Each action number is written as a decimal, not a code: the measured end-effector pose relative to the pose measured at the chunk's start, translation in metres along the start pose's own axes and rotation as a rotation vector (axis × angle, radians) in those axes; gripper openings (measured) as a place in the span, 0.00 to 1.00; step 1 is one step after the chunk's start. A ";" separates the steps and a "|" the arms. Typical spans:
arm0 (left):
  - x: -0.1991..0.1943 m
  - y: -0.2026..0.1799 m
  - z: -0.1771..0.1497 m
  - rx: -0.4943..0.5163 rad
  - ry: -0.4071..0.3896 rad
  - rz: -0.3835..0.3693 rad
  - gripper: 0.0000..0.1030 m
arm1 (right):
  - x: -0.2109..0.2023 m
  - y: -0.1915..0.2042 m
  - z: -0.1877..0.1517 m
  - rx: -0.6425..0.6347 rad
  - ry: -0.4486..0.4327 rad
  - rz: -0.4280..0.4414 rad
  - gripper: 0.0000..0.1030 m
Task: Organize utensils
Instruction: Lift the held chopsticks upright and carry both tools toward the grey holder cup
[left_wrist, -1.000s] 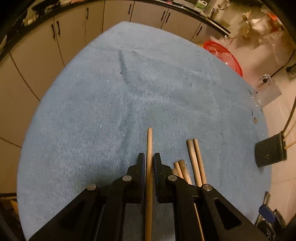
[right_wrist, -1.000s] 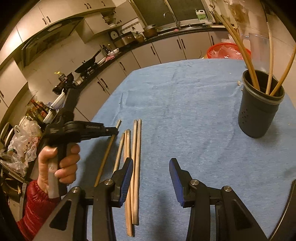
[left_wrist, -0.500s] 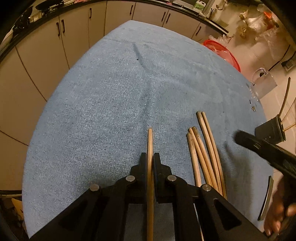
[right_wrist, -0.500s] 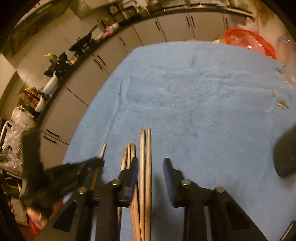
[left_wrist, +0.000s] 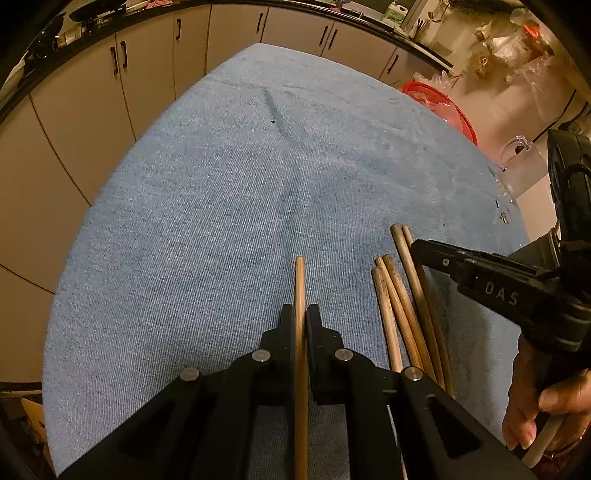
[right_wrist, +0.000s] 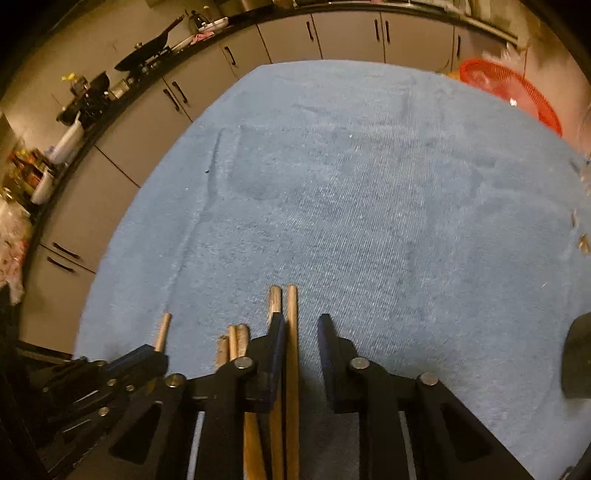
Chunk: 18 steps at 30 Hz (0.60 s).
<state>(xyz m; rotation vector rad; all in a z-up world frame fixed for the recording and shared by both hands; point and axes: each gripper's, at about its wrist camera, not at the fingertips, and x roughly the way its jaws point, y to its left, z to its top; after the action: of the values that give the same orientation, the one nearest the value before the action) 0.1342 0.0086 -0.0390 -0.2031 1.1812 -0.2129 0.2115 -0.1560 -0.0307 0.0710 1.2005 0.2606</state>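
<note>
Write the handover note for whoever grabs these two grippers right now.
Left gripper: shut on one chopstick, low over the blue cloth.
Right gripper: open, straddling the rightmost chopstick of the loose bundle, not yet closed.
Holder: dark shape at the right edge of the right wrist view; contents out of view.
Done: one stick gripped.
Left: close the right gripper, carry sticks to the holder, repeat for the rest.

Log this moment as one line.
left tongs: shut on single chopstick | right tongs: open, straddling one chopstick of the loose chopsticks | surface: blue cloth
</note>
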 end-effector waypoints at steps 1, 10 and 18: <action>0.001 -0.001 0.001 0.001 0.001 0.001 0.07 | 0.000 0.000 0.000 -0.007 0.008 -0.017 0.10; 0.012 -0.016 0.020 0.001 -0.011 0.033 0.07 | 0.003 0.013 -0.007 -0.075 0.000 -0.077 0.07; -0.016 -0.016 0.018 -0.004 -0.093 -0.051 0.06 | -0.057 -0.020 -0.036 0.065 -0.172 0.089 0.06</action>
<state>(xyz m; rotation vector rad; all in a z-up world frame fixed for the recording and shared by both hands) 0.1443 -0.0012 -0.0137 -0.2439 1.0852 -0.2431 0.1622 -0.1918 0.0045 0.2006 1.0362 0.2875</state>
